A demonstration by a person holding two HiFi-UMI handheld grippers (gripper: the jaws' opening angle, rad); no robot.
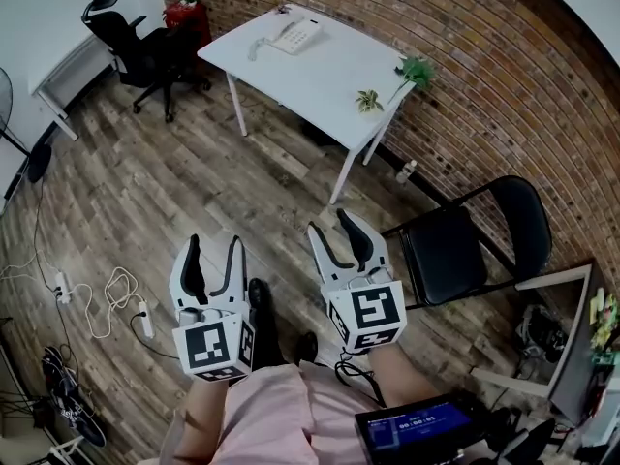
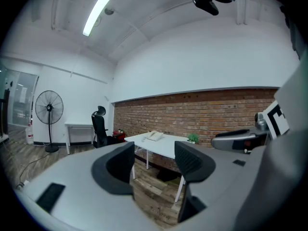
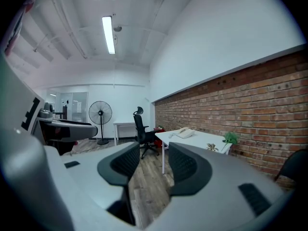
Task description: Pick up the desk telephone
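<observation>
**Pair of hand-held tools, unladen; desk telephone out of reach**

Item 1. Left tool (image 1: 215, 245): jaws apart, nothing between them but a view of the wooden floor (image 1: 194, 172). Held low in front of the person and aimed nearly level toward the desk, presumably so that the target stays in its sights.

Item 2. Right tool (image 1: 331, 225): jaws likewise apart and empty. It is carried beside the left tool, on a similar heading.

Item 3. Desk telephone (image 1: 295, 35): pale, with the handset seated. It lies at the far end of the white desk (image 1: 320, 76), well apart from both tools. Not yet touched; the pick-up has not begun, and the gap must first be closed.

Item 4. Two small potted plants (image 1: 415, 69): at the desk's near end by the brick wall (image 1: 504, 95), clear of the telephone.

Item 5. Seating: a black office chair (image 1: 136, 51) beyond the desk, and a black folding chair (image 1: 465, 250) to the right tool's side. Neither appears to block the way.
</observation>
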